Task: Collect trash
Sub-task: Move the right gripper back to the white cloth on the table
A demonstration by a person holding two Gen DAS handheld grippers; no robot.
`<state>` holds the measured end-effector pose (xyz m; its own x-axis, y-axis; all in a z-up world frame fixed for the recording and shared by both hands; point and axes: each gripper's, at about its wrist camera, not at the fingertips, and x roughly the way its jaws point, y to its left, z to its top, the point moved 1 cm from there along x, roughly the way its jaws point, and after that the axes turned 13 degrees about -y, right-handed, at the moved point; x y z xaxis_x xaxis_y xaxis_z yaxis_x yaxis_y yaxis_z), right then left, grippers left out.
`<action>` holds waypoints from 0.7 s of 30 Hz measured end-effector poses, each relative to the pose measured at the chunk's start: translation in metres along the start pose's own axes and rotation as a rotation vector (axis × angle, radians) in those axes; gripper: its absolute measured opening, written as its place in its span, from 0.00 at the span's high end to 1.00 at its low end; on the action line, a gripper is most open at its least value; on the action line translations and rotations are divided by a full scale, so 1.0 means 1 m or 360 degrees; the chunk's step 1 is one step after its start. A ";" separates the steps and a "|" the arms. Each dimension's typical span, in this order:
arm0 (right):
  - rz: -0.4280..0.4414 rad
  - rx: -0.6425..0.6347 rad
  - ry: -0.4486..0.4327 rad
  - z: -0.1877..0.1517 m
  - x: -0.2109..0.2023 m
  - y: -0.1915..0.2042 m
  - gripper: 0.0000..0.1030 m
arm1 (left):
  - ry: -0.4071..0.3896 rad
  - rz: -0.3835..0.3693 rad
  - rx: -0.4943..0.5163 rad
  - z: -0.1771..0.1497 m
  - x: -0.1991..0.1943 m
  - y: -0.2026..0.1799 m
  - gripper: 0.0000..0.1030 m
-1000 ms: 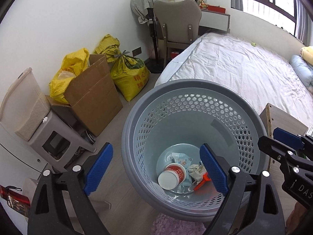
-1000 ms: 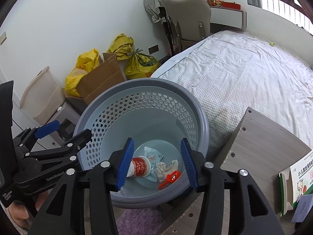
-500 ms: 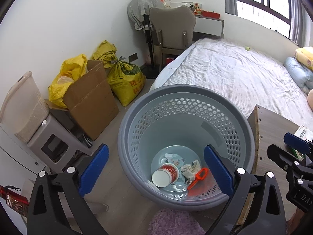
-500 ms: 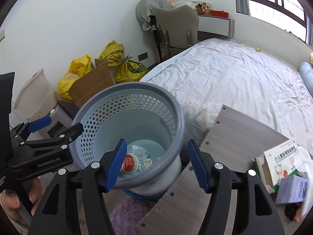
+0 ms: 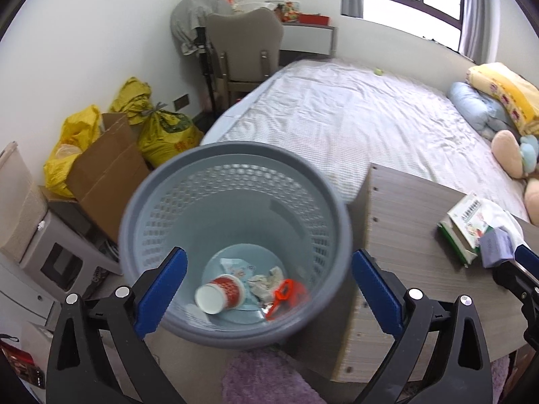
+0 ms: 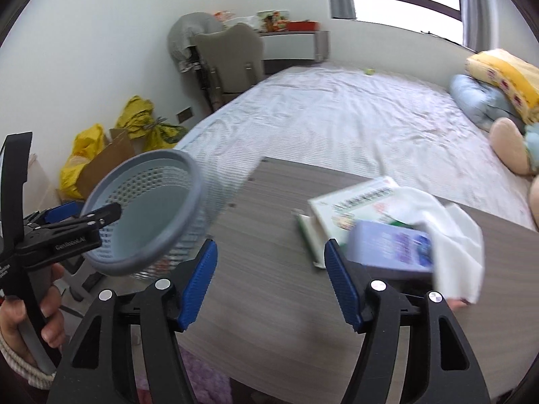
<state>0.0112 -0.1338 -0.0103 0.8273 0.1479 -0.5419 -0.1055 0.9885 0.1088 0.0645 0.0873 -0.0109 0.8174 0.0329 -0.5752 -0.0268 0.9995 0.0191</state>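
Note:
A grey perforated trash basket [image 5: 161,181] stands beside a wooden table; it also shows in the right wrist view [image 6: 188,181]. Inside lie a red paper cup [image 5: 220,294], a crumpled wrapper [image 5: 267,279] and a red plastic piece [image 5: 284,294]. My left gripper [image 5: 267,291] is open, its blue pads either side of the basket's near rim. My right gripper [image 6: 271,281] is open and empty above the table [image 6: 262,229]. To its right lie a white tissue [image 6: 451,235], a purple-blue packet [image 6: 390,245] and a green-edged booklet [image 6: 353,202].
A bed [image 5: 353,121] runs behind the table, with pillows [image 5: 498,94] and a plush toy [image 5: 508,151]. A cardboard box [image 5: 107,165] and yellow sacks [image 5: 161,131] stand by the left wall, a chair [image 5: 246,54] at the back. A purple rug [image 5: 262,377] lies below.
Both grippers have swung right and up. The basket has slid left in the right wrist view, and the table with its tissue, packet and booklet has come into view.

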 end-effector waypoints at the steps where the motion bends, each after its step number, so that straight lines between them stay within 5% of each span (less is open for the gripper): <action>1: -0.0042 0.0017 0.0000 -0.003 -0.006 -0.012 0.38 | 0.0002 -0.0024 0.0010 -0.001 0.000 -0.008 0.07; 11: -0.0352 0.0211 0.0000 -0.026 -0.042 -0.121 0.38 | 0.0035 -0.0261 0.0150 -0.009 -0.006 -0.096 0.07; 21: -0.0307 0.0327 0.0047 -0.033 -0.018 -0.170 0.35 | 0.0053 -0.0340 0.0248 -0.010 -0.008 -0.147 0.07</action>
<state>-0.0037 -0.3032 -0.0468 0.8044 -0.0387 -0.5929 0.1692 0.9715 0.1662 0.0558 -0.0597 -0.0173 0.7754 -0.1765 -0.6063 0.2358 0.9716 0.0186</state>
